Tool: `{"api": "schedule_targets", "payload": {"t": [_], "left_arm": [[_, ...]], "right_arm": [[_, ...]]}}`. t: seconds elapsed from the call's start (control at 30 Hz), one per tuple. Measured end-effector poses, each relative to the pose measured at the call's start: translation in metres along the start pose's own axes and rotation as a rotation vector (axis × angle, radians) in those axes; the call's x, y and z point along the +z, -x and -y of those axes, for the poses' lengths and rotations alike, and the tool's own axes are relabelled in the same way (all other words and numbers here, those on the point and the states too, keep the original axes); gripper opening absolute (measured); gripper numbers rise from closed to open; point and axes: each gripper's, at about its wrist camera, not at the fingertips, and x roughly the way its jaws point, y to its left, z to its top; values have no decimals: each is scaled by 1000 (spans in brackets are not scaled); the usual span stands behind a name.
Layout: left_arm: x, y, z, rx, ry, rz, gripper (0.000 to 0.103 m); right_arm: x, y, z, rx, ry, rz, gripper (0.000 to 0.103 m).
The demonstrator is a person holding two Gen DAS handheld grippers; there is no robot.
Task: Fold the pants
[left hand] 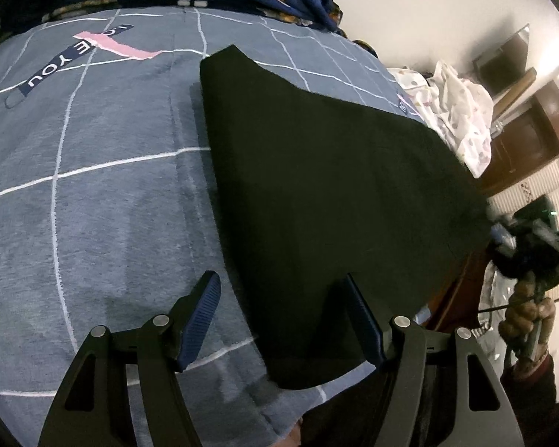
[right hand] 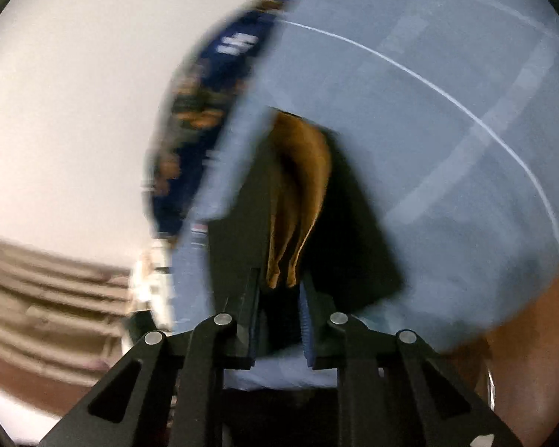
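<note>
Lay on the bed (left hand: 93, 193), over its grey-blue checked cover: the black pants (left hand: 335, 193), already doubled into a broad flat slab, one end reaching the bed's edge. Probably partway done, with at least one more fold still owed. Hovered spread and empty above the near hem: the left tongs (left hand: 279, 320). Nearly pressed together on a dark edge of the pants (right hand: 354, 231), brown lining showing beyond the tips: the right tongs (right hand: 279, 313), badly blurred. Readable on the cover print: "E YOU" (left hand: 61, 63).
</note>
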Motion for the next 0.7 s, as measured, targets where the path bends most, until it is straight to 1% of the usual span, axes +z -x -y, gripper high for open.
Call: {"api": "schedule_targets", "payload": {"t": [0.03, 0.07, 0.13, 0.2, 0.27, 0.3, 0.37, 0.4, 0.47, 0.53, 0.57, 0.63, 0.7], "left_arm": [[0, 0, -1, 1, 4, 1, 68], [0, 0, -1, 0, 8, 1, 68], [-1, 0, -1, -1, 10, 0, 68], [-1, 0, 0, 5, -1, 2, 69], [-1, -1, 1, 8, -10, 0, 69], [-1, -2, 1, 8, -9, 0, 69], [1, -3, 2, 2, -6, 2, 69], [2, -2, 3, -1, -4, 4, 69], [4, 0, 3, -5, -2, 14, 69], [5, 2, 2, -13, 0, 26, 69], [6, 2, 0, -18, 3, 27, 69], [8, 1, -1, -20, 4, 26, 69], [9, 0, -2, -24, 1, 28, 69]], "right_arm": [[2, 0, -1, -18, 48, 6, 17], [5, -2, 6, -46, 59, 0, 17], [4, -8, 50, -88, -96, -35, 17], [-3, -13, 73, -105, -159, -68, 17], [-5, -12, 77, -88, -184, -81, 17], [-5, -11, 73, -86, -175, -83, 17], [-4, -12, 69, -104, -157, -88, 17], [-4, -13, 68, -99, -169, -91, 17], [-5, -11, 68, -37, -222, -89, 17], [-6, -11, 63, -67, -206, -99, 17], [-7, -13, 67, -77, -219, -105, 17], [-10, -17, 85, -69, -293, -121, 17], [-12, -19, 98, -26, -362, -125, 16]]}}
